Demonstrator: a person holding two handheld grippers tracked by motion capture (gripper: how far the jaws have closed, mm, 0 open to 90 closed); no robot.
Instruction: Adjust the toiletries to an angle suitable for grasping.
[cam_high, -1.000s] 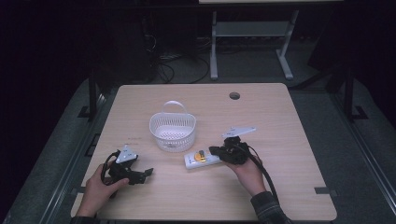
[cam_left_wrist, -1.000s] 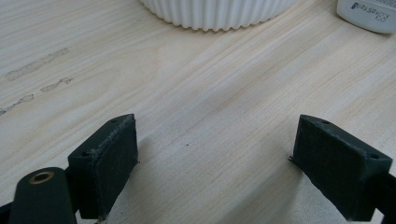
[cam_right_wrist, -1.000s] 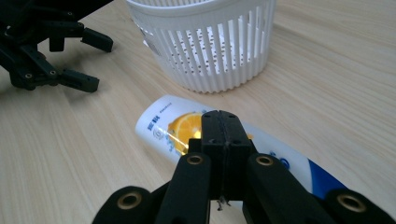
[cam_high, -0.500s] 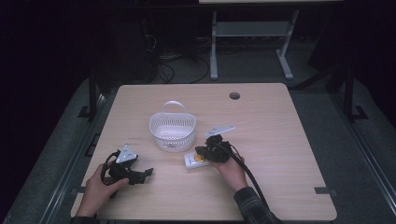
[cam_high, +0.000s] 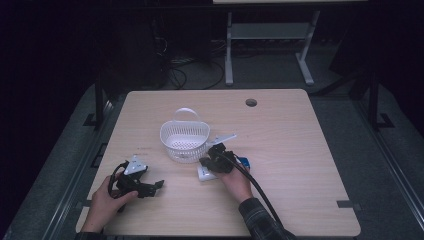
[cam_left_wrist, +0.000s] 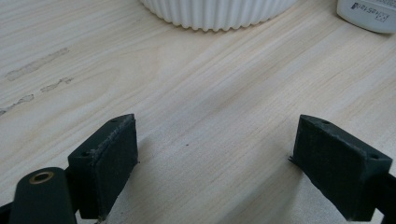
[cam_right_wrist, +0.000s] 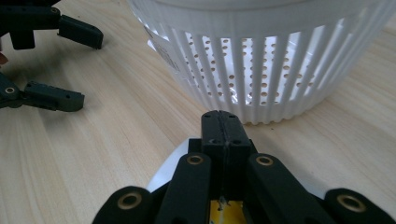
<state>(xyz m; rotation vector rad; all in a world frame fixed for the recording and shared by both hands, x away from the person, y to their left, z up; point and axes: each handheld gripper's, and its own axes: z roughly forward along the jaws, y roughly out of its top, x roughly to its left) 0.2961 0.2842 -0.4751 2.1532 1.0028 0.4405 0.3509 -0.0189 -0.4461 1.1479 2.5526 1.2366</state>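
White packet flat on the worktop, just at 5 o'clock of the white slotted basket; blue and yellow print at its ends. Right claw pressed shut, low over the packet, nothing pinched. Left claw spread wide on bare wood at 8 o'clock. Open room toward 3 o'clock and the far edge.

White packet mostly hidden under right hand-held gripper; label unreadable.
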